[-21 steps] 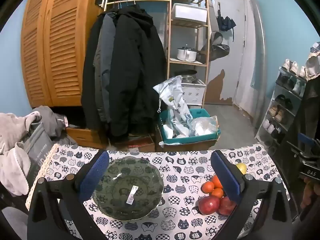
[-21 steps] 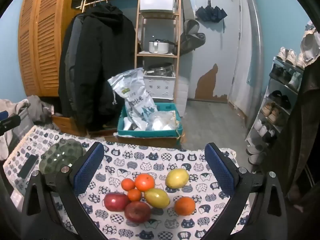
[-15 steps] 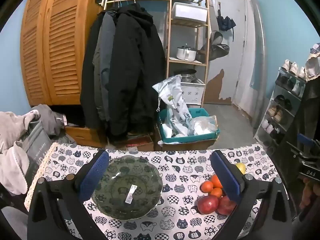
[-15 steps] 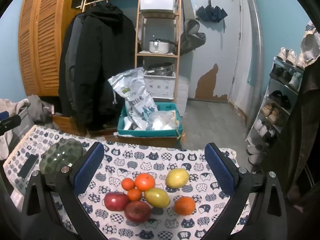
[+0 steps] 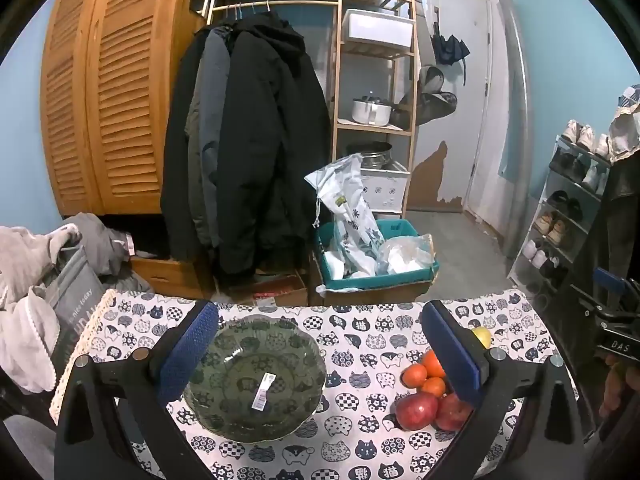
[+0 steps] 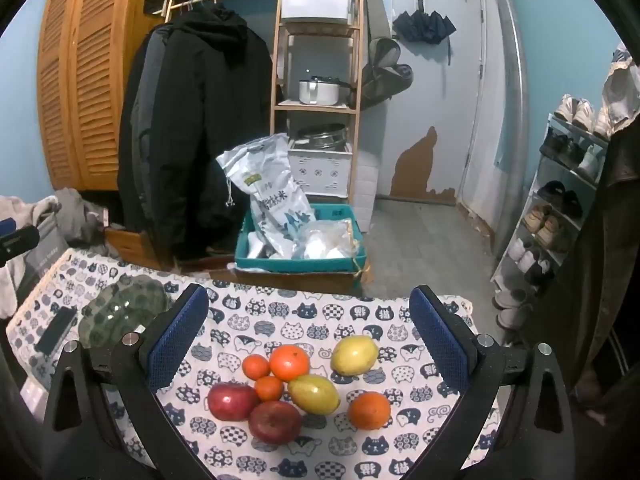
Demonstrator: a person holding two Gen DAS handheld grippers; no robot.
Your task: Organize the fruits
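Note:
A green glass bowl [image 5: 253, 378] with a white sticker sits empty on the cat-print tablecloth [image 5: 360, 328]; it also shows in the right wrist view [image 6: 124, 312]. My left gripper [image 5: 316, 354] is open above and around the bowl. A pile of fruit lies to the right: two red apples [image 6: 234, 402] [image 6: 275, 422], oranges [image 6: 289, 362], small tangerines [image 6: 256, 367], two yellow-green mangoes [image 6: 314, 394] [image 6: 354, 355]. My right gripper [image 6: 308, 338] is open, hovering over the pile. In the left wrist view the fruit [image 5: 417, 410] is partly hidden by the right finger.
A dark phone [image 6: 56, 330] lies left of the bowl. Clothes [image 5: 28, 280] are heaped at the left. Behind the table stand a teal crate with bags [image 5: 372, 256], hanging coats [image 5: 248, 140], a wooden shelf [image 5: 372, 80] and a shoe rack [image 5: 568, 208].
The left gripper has shifted slightly, so the bowl sits a little lower and more centred between its fingers. The right gripper and fruit look unchanged.

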